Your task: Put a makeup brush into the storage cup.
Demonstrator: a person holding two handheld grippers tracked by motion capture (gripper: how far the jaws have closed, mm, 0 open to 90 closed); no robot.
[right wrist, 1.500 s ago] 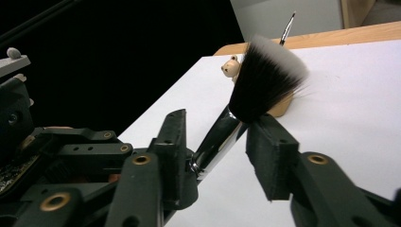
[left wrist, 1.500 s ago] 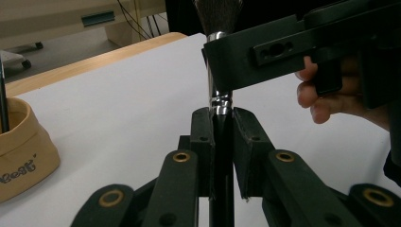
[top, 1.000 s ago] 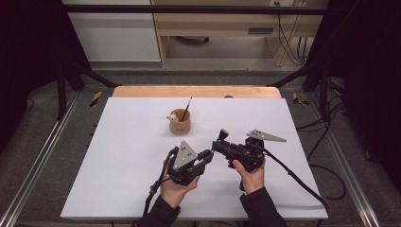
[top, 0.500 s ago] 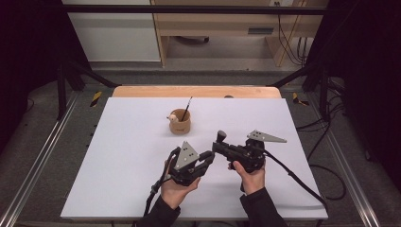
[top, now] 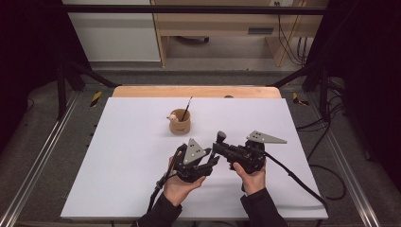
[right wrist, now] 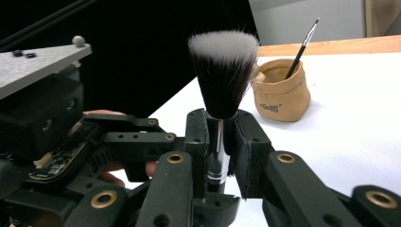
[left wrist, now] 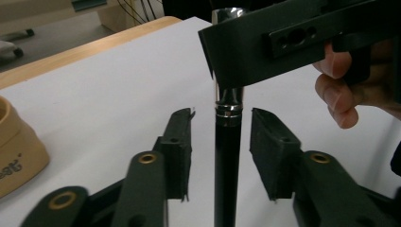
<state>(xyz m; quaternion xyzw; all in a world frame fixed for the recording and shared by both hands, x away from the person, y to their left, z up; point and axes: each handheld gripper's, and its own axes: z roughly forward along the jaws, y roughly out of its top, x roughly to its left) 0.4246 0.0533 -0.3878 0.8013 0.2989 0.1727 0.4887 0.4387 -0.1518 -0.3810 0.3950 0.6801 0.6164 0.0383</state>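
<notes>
White surface [top: 118, 161], near edge middle: right claw [right wrist: 221, 137] clamps brush [right wrist: 222, 71] at its metal collar, bristles up. Left claw [left wrist: 221, 151] has just been opening, jaws apart around the black handle, not pressing. Risk: brush tips or slips with one narrow grip. Tan pot [top: 180, 124] with thin brush [top: 186, 109] stands toward the far edge, nothing between.
</notes>
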